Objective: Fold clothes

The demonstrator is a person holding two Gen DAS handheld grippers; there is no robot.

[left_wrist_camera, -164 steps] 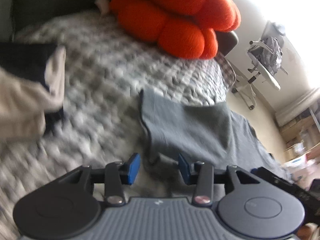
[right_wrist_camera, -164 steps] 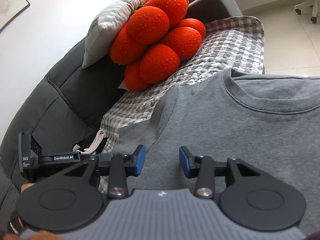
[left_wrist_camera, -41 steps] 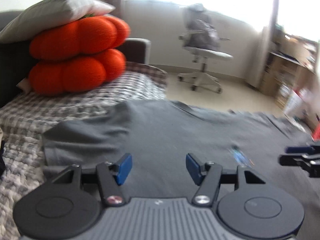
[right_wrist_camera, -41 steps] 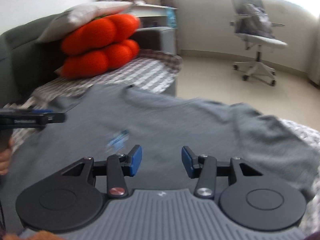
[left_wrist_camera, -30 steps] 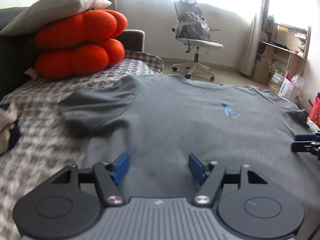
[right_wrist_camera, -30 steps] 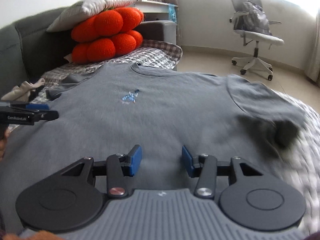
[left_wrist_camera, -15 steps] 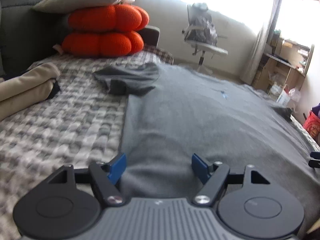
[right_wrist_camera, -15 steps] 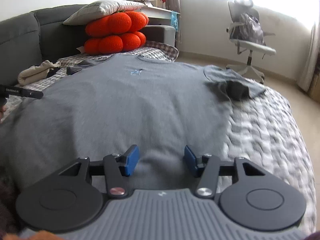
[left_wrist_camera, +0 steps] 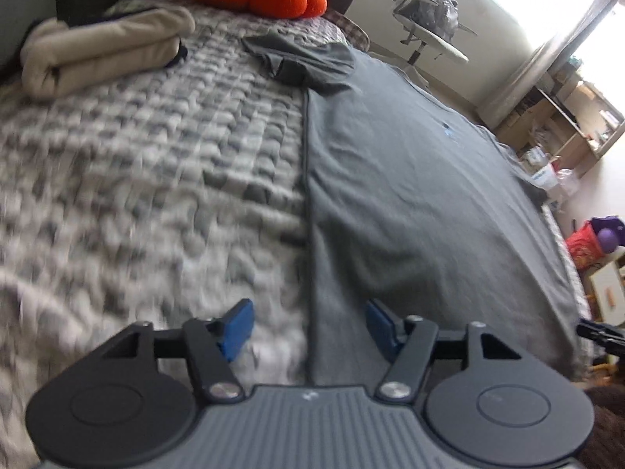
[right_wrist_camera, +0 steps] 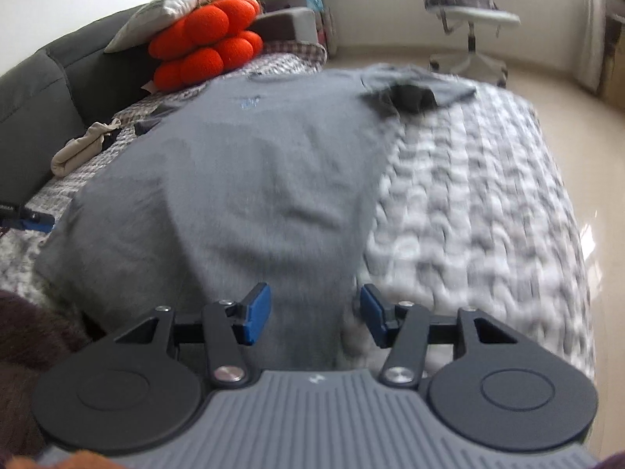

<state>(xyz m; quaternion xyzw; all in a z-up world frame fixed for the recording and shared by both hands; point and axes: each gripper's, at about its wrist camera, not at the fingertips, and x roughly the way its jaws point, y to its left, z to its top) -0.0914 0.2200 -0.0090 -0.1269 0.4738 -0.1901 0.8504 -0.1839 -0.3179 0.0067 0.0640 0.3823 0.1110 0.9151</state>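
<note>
A grey T-shirt (left_wrist_camera: 410,179) lies spread flat, front up, on the checked grey-white blanket (left_wrist_camera: 148,179); it also shows in the right wrist view (right_wrist_camera: 250,179). My left gripper (left_wrist_camera: 308,326) is open and empty, its jaws either side of the shirt's left side seam near the bottom hem. My right gripper (right_wrist_camera: 314,318) is open and empty, its jaws either side of the shirt's right edge near the hem. Each sleeve is bunched: left sleeve (left_wrist_camera: 304,60), right sleeve (right_wrist_camera: 414,92).
A folded beige garment (left_wrist_camera: 101,52) lies on the blanket at far left. Orange round cushions (right_wrist_camera: 205,47) and a grey pillow (right_wrist_camera: 175,6) sit against the dark sofa back (right_wrist_camera: 47,74). An office chair (right_wrist_camera: 468,15) stands on the floor beyond. The blanket's right edge (right_wrist_camera: 562,211) drops to the floor.
Both grippers have drawn back from the collar end to the hem end and shifted outward, each now at one bottom corner of the shirt. Both stayed open.
</note>
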